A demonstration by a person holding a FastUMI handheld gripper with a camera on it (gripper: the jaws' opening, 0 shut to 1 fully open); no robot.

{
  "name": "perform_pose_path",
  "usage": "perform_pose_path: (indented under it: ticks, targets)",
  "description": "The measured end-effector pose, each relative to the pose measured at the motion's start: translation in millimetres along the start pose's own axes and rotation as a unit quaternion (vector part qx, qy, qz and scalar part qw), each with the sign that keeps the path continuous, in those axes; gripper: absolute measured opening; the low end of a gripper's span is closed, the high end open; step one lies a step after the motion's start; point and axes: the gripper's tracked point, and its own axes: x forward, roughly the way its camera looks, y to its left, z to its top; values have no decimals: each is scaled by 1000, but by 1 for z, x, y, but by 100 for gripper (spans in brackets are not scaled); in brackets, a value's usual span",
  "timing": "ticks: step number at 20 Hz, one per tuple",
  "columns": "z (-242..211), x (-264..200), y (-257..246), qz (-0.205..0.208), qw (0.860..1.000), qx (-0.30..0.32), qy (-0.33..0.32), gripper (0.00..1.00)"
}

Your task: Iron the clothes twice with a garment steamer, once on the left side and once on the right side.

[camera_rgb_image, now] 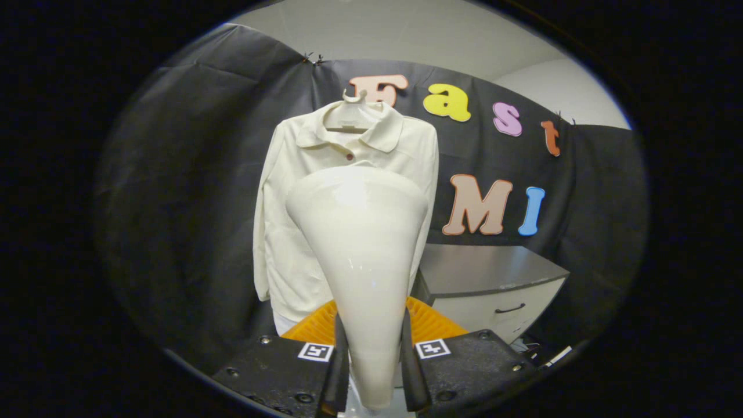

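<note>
The gripper (374, 363) has both fingers clamped on the narrow handle of the garment steamer (360, 244), whose broad head rises ahead of them. Beyond it, the cream collared shirt (278, 232) hangs on a hanger (354, 113) against the black cloth wall (186, 174); steamer and shirt appear apart, though the gap cannot be judged. Risk: the glossy, tapering handle could slip or twist in the fingers under sideways pressure, and the loosely hung shirt may swing away, leaving a pass incomplete. A grey drawer cabinet (493, 290) stands right of the shirt; its worktop is bare.
</note>
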Motion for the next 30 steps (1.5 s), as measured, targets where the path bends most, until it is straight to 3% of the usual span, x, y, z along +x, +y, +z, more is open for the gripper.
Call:
perform_pose_path:
  ticks: [9, 13, 23, 30]
  targets:
    - [102, 54, -29, -12, 998, 35, -42, 37]
    - [125, 86, -38, -18, 999, 32, -39, 37]
    - [133, 182, -45, -37, 999, 11, 10, 37]
    - [110, 195, -55, -59, 998, 17, 16, 37]
